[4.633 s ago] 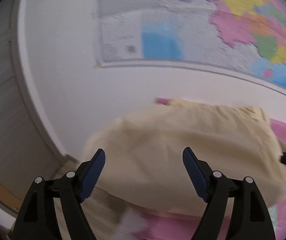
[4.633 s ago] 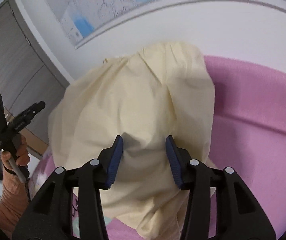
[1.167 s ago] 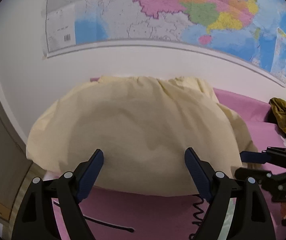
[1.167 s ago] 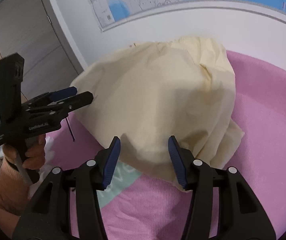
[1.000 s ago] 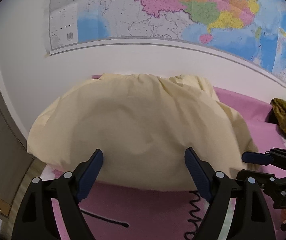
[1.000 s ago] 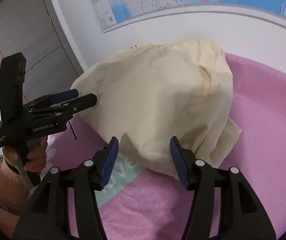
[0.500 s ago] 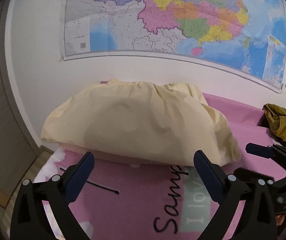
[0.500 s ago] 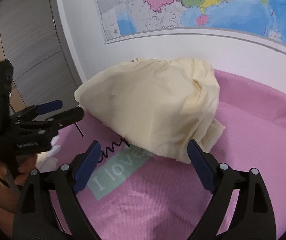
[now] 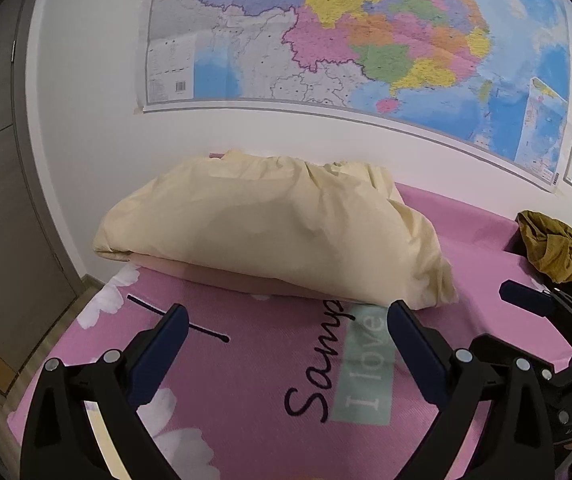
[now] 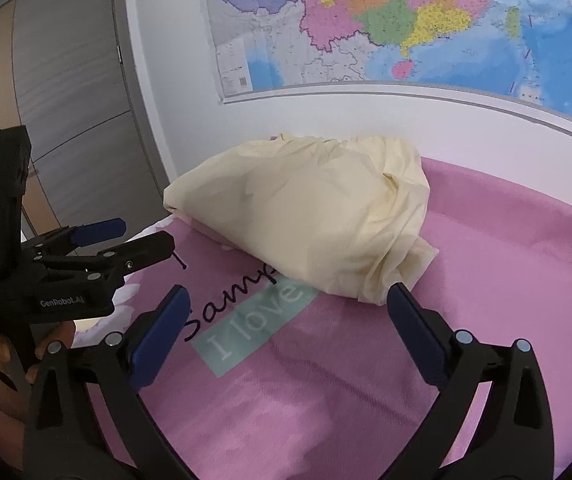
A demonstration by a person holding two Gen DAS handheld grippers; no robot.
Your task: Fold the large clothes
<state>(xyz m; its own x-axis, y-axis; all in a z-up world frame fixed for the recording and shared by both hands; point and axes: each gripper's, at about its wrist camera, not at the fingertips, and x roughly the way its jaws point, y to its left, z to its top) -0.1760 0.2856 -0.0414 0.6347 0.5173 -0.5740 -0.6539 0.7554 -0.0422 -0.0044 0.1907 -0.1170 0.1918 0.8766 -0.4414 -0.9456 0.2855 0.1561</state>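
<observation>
Both my tools had pulled back from the cream garment (image 9: 277,232) since the earlier frames, when their pads sat right at its near hem; their jaws had just been opening, and nothing lay between them.

The pink bed cover (image 9: 245,400) stretched under everything, reaching from the wall with the map (image 9: 366,40) toward me. On it the cream garment lay as a folded, puffy bundle, its long axis running from about 9 o'clock to 3 o'clock across my view, close to the wall at the far edge of the bed. From my left tool (image 9: 286,344) it sat at 12 o'clock, well apart, with printed lettering (image 9: 350,364) on bare cover between us. From my right tool (image 10: 286,328) it lay at about 12 to 1 o'clock, its crumpled right end (image 10: 398,276) near that tool's right pad. An olive garment (image 9: 558,252) was heaped at 3 o'clock of the left tool.

Both tools stood fully spread and empty. I judged the right tool slightly nearer the bundle's loose end, so any tidying of that end would fall to it, while the left faced the bundle's smooth long side squarely.
</observation>
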